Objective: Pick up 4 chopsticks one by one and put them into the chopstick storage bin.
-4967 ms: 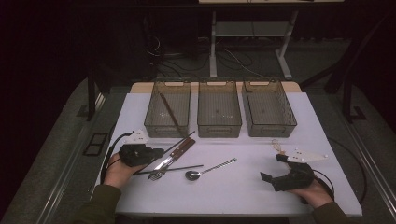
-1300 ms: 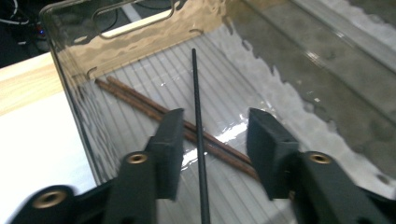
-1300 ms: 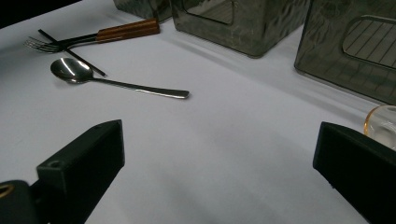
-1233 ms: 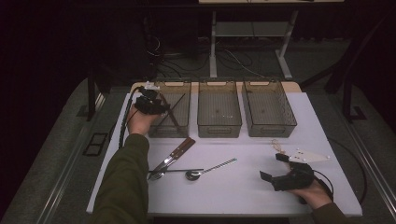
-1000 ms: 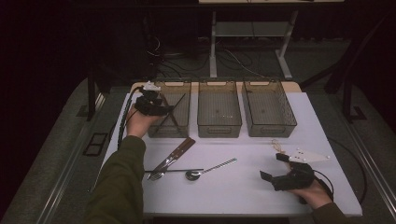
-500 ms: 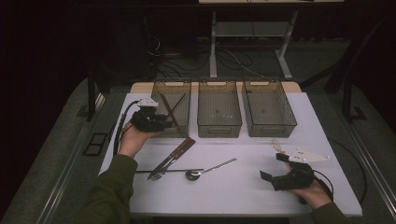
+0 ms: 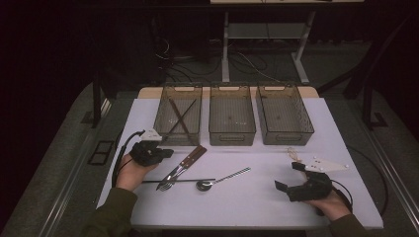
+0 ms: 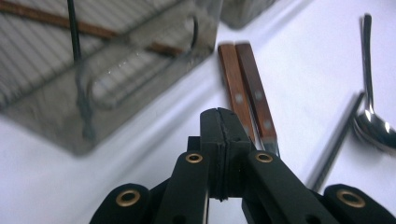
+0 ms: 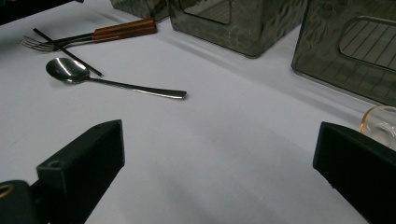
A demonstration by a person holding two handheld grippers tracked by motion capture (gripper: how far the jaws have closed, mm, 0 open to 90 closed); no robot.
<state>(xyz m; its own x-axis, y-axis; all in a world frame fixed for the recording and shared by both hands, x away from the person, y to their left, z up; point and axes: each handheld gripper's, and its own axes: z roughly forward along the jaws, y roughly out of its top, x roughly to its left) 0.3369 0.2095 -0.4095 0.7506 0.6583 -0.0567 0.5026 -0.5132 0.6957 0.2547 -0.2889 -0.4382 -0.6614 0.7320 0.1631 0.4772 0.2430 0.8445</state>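
Left gripper (image 7: 159, 153): low over the white table (image 7: 257, 202), near the left edge, jaws pressed flat together with nothing between them. Jaws just been closing, empty. Tips aimed at the cutlery pile.

Just past the tips, a little to the right in the left gripper view: two wooden handles (image 8: 247, 95) side by side, touching. Belong to a fork (image 7: 170, 180) and, most likely, a knife (image 7: 190, 159), though the blade is too dim to be sure. Farther right of those: a thin black stick (image 8: 334, 142), flat on the table, and a shiny spoon (image 8: 373, 123) just beside it, bowl end close to the stick.

Ahead and to the left of the left gripper: left bin (image 7: 162, 129), see-through grey, with two long sticks crossed inside, one brown and one black. Middle bin (image 7: 232, 133) and right bin (image 7: 285, 136) next in the row, farther off to the right.

Right gripper (image 7: 291, 177): resting on the table near the right front corner, held in a hand (image 7: 332, 203), jaws spread wide apart, holding nothing. Bare white table between the two jaws in the right gripper view. Spoon and fork well ahead and to the left of it. Small clear thing with an orange rim (image 9: 380, 122) just behind the right-hand jaw, too cut off to name.

The two grippers well apart, cutlery lying between them, closer to the left one.
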